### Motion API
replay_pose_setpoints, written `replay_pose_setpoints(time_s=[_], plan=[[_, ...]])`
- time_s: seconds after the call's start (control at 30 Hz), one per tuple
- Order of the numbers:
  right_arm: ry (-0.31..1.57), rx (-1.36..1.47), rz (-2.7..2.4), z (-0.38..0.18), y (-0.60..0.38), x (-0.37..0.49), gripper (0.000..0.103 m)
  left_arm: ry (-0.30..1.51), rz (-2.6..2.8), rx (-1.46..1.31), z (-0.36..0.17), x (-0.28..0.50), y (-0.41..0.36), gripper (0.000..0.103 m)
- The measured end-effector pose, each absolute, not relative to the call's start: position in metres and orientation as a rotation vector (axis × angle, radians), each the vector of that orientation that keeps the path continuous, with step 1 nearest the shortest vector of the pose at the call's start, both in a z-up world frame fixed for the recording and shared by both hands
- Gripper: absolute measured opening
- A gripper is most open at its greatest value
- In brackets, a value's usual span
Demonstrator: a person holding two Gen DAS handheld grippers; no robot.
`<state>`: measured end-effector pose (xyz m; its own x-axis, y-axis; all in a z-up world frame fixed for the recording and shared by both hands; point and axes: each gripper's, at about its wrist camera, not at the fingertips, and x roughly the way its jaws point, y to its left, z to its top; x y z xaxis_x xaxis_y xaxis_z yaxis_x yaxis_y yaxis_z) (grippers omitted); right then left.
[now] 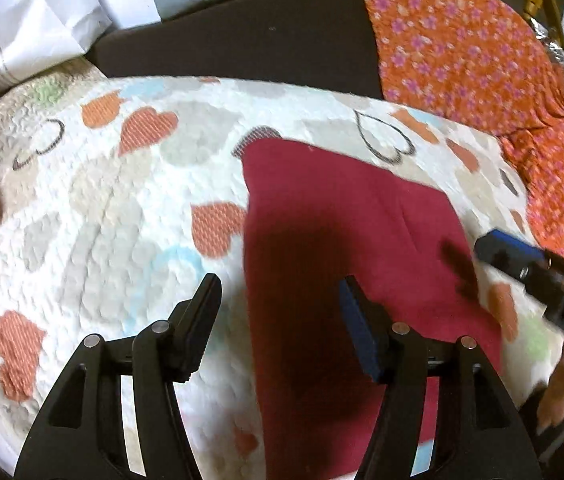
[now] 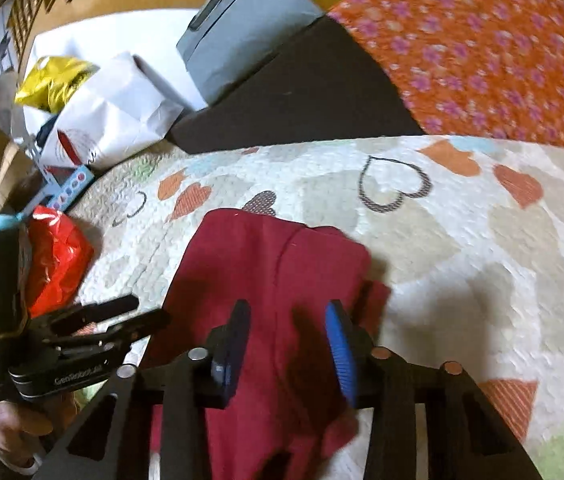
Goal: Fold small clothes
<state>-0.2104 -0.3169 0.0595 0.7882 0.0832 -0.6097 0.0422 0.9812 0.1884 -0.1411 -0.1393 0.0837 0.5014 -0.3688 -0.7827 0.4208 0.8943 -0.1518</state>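
A small dark red garment (image 1: 346,248) lies flat on a white quilt with heart prints (image 1: 102,208). My left gripper (image 1: 278,292) is open and empty, hovering over the garment's left edge. The right gripper's body (image 1: 542,276) shows at the right edge of the left wrist view. In the right wrist view the red garment (image 2: 266,264) lies partly folded, with a flap bunched at its right side. My right gripper (image 2: 288,316) is open above it, fingers apart, holding nothing. The left gripper (image 2: 94,320) shows at the left, open, beside the garment.
An orange flowered cloth (image 1: 482,52) lies at the back right, beside a dark brown cushion (image 1: 242,40). White paper bags (image 2: 114,108) and a grey box (image 2: 238,36) stand at the back left. A red plastic bag (image 2: 58,252) sits at the quilt's left edge.
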Motion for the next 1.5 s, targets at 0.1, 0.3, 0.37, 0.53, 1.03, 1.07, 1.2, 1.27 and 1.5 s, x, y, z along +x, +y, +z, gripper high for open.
replay_pose_setpoints(time_s=[0.1, 0.3, 0.37, 0.53, 1.03, 1.07, 1.2, 1.27, 1.5], plan=[[0.697, 0.198, 0.017, 0.047, -0.314, -0.187, 0.032, 0.931, -0.448, 0.062, 0.074, -0.128, -0.145, 0.061], [0.745, 0.179, -0.071, 0.016, -0.329, -0.161, 0.023, 0.951, -0.469, 0.072, 0.058, -0.119, -0.147, 0.062], [0.730, 0.226, -0.056, 0.013, -0.339, -0.162, 0.022, 0.953, -0.471, 0.077, 0.056, -0.118, -0.150, 0.062], [0.741, 0.240, -0.035, 0.025, -0.333, -0.174, 0.023, 0.944, -0.465, 0.096, 0.055, -0.121, -0.156, 0.062], [0.759, 0.090, -0.066, 0.008, -0.304, -0.238, 0.024, 0.885, -0.444, 0.136, 0.058, -0.138, -0.158, 0.062], [0.753, 0.114, -0.058, 0.011, -0.306, -0.240, 0.024, 0.880, -0.438, 0.136, 0.059, -0.141, -0.157, 0.062], [0.709, 0.219, -0.045, 0.024, -0.312, -0.247, 0.024, 0.840, -0.420, 0.155, 0.064, -0.151, -0.153, 0.062], [0.684, 0.218, -0.054, 0.031, -0.308, -0.249, 0.025, 0.825, -0.409, 0.165, 0.067, -0.157, -0.151, 0.062], [0.638, 0.202, -0.080, 0.047, -0.293, -0.253, 0.035, 0.806, -0.413, 0.160, 0.077, -0.173, -0.141, 0.062]])
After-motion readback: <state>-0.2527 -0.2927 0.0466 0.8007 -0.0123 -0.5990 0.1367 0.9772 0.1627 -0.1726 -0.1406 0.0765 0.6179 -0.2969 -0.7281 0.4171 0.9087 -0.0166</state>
